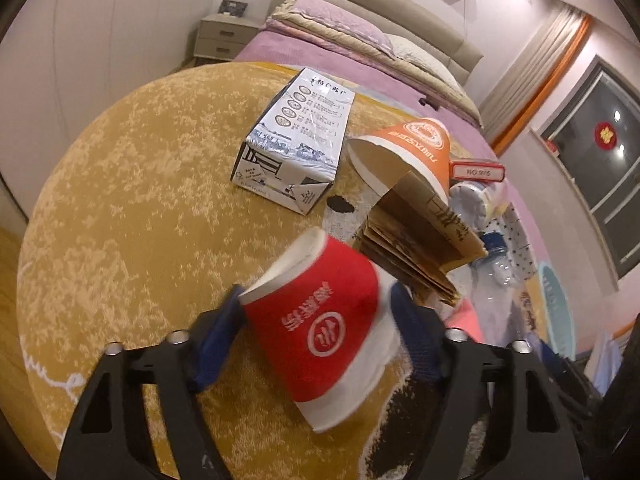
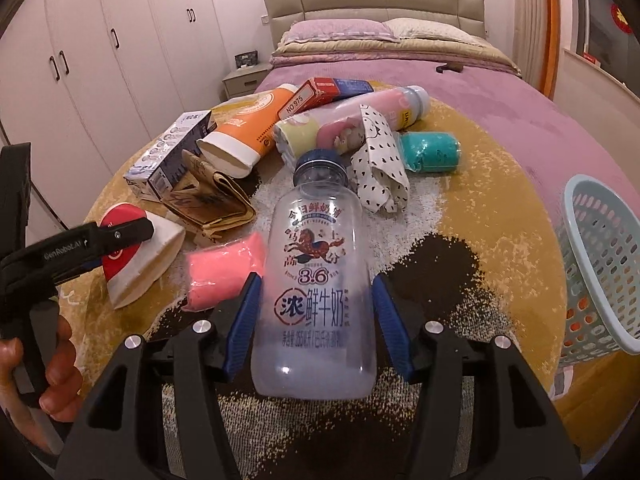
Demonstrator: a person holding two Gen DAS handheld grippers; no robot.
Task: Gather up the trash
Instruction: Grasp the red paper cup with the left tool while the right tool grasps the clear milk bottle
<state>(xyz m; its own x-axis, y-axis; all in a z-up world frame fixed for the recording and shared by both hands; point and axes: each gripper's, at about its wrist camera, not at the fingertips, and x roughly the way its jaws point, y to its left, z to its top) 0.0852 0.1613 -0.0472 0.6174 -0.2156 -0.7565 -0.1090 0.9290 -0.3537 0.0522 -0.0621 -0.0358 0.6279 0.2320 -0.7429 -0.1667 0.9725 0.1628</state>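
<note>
My left gripper [image 1: 316, 300] is shut on a red paper cup [image 1: 328, 320], squashed flat between the blue pads; the cup also shows in the right wrist view [image 2: 136, 256]. My right gripper [image 2: 316, 292] is shut on a clear plastic milk bottle [image 2: 316, 280] with a blue cap, held between its blue fingers [image 2: 244, 320]. A light blue mesh basket [image 2: 600, 264] stands at the right on the yellow round rug [image 1: 140, 200].
On the rug lie a white carton [image 1: 292, 140], an orange paper cup [image 1: 404, 152], folded brown paper [image 1: 420, 240], a pink packet [image 2: 224, 272], a teal packet [image 2: 432, 152], a spotted cloth [image 2: 380, 160] and a pink bottle [image 2: 360, 120]. A bed [image 2: 440, 76] is behind.
</note>
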